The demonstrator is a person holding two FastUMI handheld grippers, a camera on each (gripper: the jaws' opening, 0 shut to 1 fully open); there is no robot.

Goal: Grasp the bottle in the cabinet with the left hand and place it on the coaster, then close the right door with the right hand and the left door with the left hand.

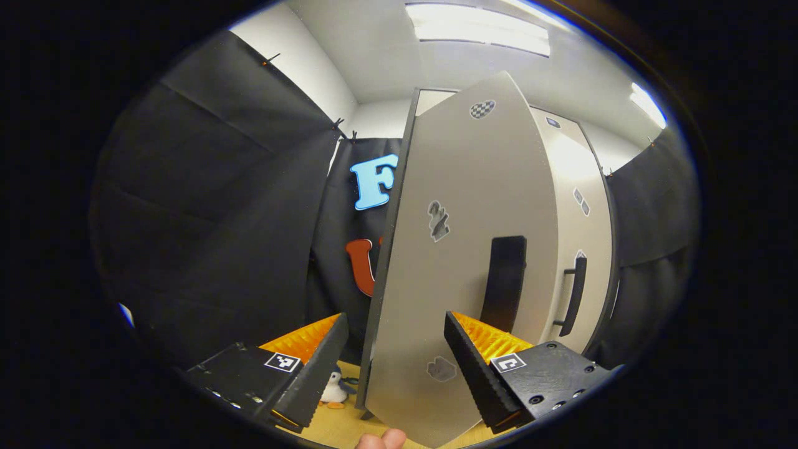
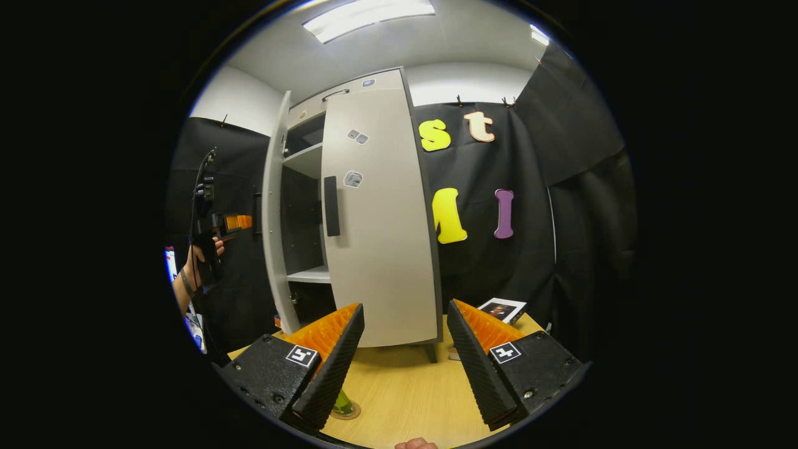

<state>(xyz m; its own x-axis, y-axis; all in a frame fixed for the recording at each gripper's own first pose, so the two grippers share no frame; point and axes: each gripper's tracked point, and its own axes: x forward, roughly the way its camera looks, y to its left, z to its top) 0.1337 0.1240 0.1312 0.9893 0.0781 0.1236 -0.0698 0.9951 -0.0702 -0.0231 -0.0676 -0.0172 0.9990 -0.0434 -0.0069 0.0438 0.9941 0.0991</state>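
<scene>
The grey cabinet's left door [image 1: 474, 249] stands ajar, close in front of my left gripper [image 1: 396, 368]. That gripper is open, its fingers either side of the door's dark outer edge, nothing pressed between them. The door's black handle [image 1: 504, 280] is just above the right finger. The right door [image 2: 380, 237] lies against the cabinet front. In the right gripper view a hand holds the left gripper [image 2: 240, 221] by the left door [image 2: 271, 218]. My right gripper [image 2: 405, 362] is open over the table. A green bottle [image 2: 341, 402] stands on a round coaster [image 2: 349, 411], mostly hidden by a finger.
Bare shelves [image 2: 308, 274] show through the gap between the doors. A small penguin toy [image 1: 333, 390] sits on the wooden table [image 2: 399, 386] left of the cabinet. A printed card [image 2: 502, 308] lies at the table's right. Black cloth walls close in all round.
</scene>
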